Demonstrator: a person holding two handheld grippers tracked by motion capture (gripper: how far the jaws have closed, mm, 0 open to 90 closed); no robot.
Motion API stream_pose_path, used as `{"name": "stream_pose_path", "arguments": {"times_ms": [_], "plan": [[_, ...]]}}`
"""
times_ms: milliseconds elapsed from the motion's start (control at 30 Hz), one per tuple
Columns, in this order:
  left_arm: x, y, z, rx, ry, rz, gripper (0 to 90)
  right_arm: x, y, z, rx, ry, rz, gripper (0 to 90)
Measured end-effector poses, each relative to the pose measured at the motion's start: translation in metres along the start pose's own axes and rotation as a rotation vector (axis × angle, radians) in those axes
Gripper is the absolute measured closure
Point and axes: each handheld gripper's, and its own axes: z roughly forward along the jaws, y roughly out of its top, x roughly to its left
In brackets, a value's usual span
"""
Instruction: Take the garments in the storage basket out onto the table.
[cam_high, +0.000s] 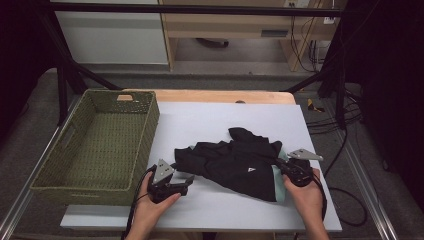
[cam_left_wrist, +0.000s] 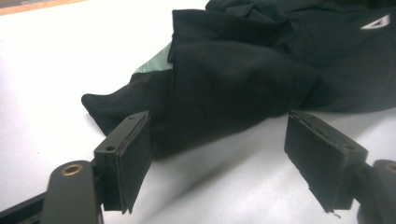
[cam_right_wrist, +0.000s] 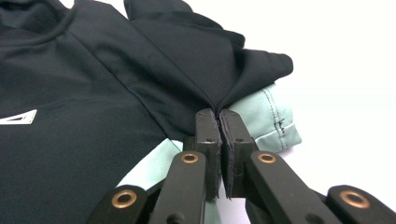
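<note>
A black garment (cam_high: 235, 165) with a small white triangle logo and a mint green hem (cam_high: 279, 184) lies crumpled on the white board (cam_high: 200, 120). My right gripper (cam_high: 285, 169) is at its right edge. In the right gripper view my right gripper (cam_right_wrist: 219, 116) is shut, and a fold of the black garment (cam_right_wrist: 93, 93) bunches up at its tips, just above the mint hem (cam_right_wrist: 266, 121). My left gripper (cam_high: 186, 181) rests at the garment's left end. In the left gripper view my left gripper (cam_left_wrist: 224, 163) stands open just short of the black garment (cam_left_wrist: 233, 79), with bare board between its pads.
A green woven basket (cam_high: 145, 135) stands along the board's left side, nothing visible inside it. The wooden table edge (cam_high: 220, 96) shows behind the board. A black frame and cables stand around the table, on the floor to the right.
</note>
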Motion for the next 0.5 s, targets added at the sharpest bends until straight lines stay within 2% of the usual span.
{"name": "stream_pose_path", "arguments": {"times_ms": [233,400,467,500], "plan": [[-0.002,0.000,0.001,0.005,-0.003,0.006,26.1,-0.012,-0.014,-0.027,-0.025,-0.039,0.039,87.9],[-0.002,0.000,0.001,0.006,-0.003,0.007,26.2,-0.023,-0.030,-0.039,-0.012,-0.083,0.080,87.9],[-0.003,0.000,0.001,0.007,-0.006,0.011,26.2,-0.027,-0.037,-0.040,-0.012,-0.081,0.116,87.8],[-0.003,0.000,0.002,0.009,-0.009,0.012,26.2,-0.028,-0.039,-0.039,-0.018,-0.073,0.115,87.7]]}}
